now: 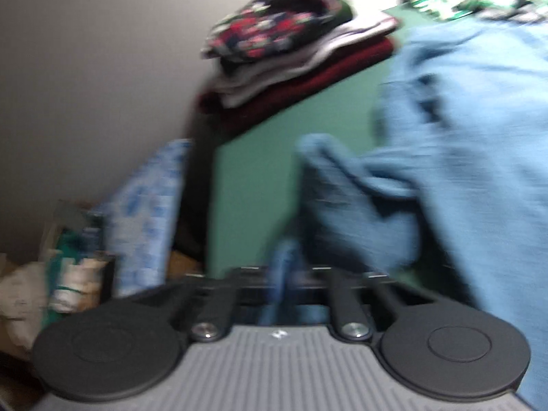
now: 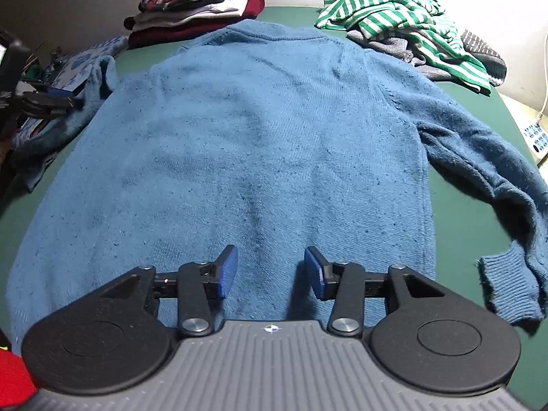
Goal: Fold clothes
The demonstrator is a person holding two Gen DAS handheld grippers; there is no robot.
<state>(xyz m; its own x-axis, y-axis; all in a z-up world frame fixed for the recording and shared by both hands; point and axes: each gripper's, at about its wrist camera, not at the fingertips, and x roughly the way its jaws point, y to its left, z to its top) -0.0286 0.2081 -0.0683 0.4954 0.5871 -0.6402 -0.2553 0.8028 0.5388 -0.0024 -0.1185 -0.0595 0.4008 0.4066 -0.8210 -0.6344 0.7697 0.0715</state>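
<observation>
right hand-held gripper (image 2: 270, 272): nearest item in the right wrist view. its blue fingers (image 2: 226, 270) stand spread apart with nothing between them, poised over the hem end of the blue sweater (image 2: 246, 144).

blue sweater: lies flat on the green counter (image 2: 455, 212). long axis runs straight away from the right hand-held gripper, hem nearest, neckline farthest. the body fills the middle of the counter. its right sleeve (image 2: 493, 185) trails down the right side and curls back, the ribbed cuff (image 2: 507, 287) resting on the counter beside the hem corner. its left sleeve (image 2: 65, 116) reaches out to the left edge of the counter.

left hand-held gripper (image 2: 51, 101): seen small at the left edge in the right wrist view, at the end of that left sleeve. in its own view (image 1: 286, 274) the picture is badly blurred; blue knit appears to sit between the fingers, which look drawn close on it, with more of the sleeve bunched just ahead.

far left of counter: a stack of folded clothes (image 2: 195, 7), dark red at the bottom, pale layers above, a plaid piece on top, just beyond the sweater's left shoulder.

far right of counter: a heap of unfolded clothes, a green-and-white striped garment (image 2: 404, 20) lying over grey pieces (image 2: 486, 54), near the right shoulder.
</observation>
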